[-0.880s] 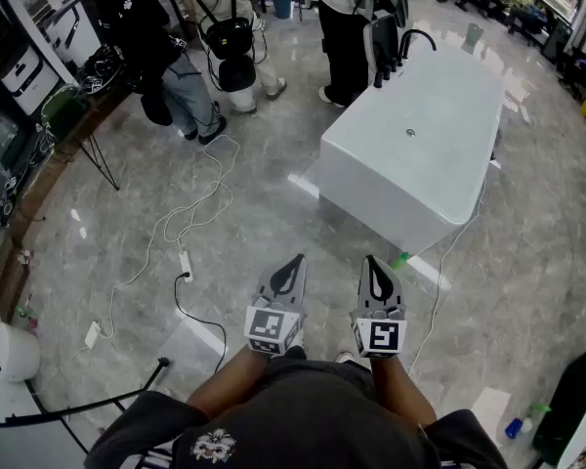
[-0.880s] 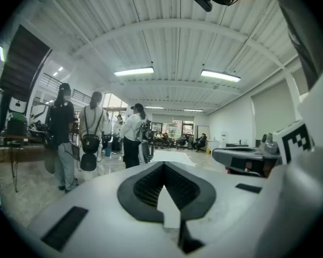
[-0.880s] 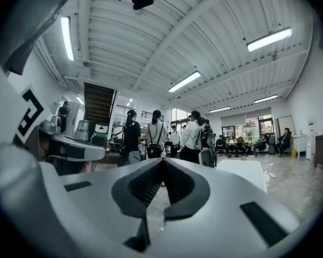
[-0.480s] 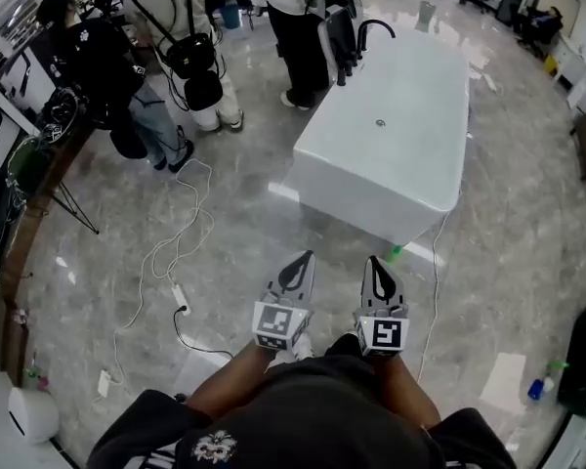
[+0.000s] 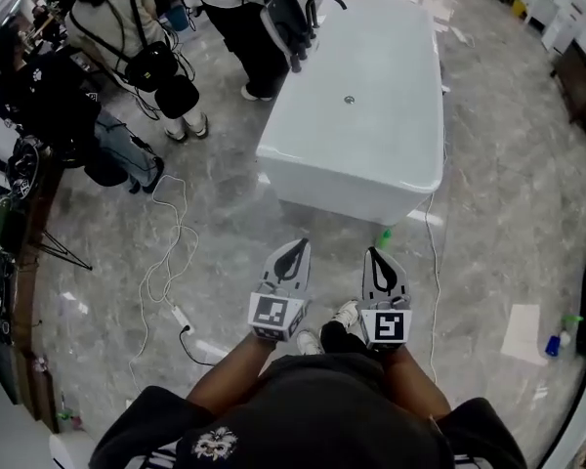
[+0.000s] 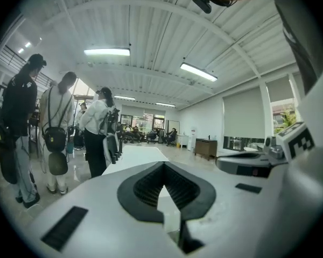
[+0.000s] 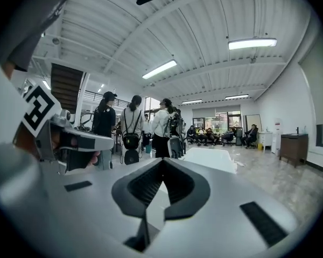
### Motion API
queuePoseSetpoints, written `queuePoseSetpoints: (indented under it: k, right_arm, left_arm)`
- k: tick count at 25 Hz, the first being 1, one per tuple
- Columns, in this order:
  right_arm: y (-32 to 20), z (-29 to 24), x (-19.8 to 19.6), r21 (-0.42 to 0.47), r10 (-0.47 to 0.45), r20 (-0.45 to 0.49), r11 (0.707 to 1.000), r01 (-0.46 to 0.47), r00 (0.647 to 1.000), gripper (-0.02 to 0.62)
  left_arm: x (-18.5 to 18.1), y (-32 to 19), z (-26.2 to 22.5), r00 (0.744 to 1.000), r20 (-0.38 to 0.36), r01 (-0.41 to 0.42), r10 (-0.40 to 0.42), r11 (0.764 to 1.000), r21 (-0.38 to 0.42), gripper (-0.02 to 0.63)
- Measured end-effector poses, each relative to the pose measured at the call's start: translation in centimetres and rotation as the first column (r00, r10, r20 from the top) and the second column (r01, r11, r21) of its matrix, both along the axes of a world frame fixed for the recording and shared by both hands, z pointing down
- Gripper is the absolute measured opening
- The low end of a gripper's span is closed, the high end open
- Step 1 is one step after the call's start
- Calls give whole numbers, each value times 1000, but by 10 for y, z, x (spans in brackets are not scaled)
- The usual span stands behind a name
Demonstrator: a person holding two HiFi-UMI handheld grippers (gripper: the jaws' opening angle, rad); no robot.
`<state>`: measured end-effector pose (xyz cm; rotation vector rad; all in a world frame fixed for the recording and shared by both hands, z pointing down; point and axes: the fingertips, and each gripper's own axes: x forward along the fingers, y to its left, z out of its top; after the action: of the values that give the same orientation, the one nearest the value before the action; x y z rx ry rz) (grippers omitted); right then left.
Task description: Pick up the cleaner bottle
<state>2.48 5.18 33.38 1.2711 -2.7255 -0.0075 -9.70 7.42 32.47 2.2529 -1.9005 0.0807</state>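
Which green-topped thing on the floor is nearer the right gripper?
The small green one at the bathtub's foot, just ahead of the right gripper; the blue bottle stands far off to its right, by the white sheet.

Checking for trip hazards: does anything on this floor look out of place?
Loose white cables and a power strip trail over the floor left of the bathtub; a blue bottle sits at far right.
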Motion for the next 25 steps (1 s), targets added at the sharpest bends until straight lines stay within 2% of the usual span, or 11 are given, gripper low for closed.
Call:
queuePoseSetpoints:
  k: [6,12,20,25]
  right_arm:
    - [-51,20,29,-45,68,-31,997,-69,997,6]
    - [-106,57,46,-80,132,-47,988,-136,990,6]
    - [-158,138,55,-138,281,-59,948,-286,958,6]
    - [-177,209,66,-158,345,-85,922,-355,935,6]
  left_arm:
    - [30,-58,14,998,-15,-61,60,998,-28,2]
    - [37,-118,49,995,-10,-99,98,993,-66,2]
    - [31,-191,121,974,-5,-225,226,969,-102,2]
    - [30,-229,184,969,-16,-248,247,963,-110,2]
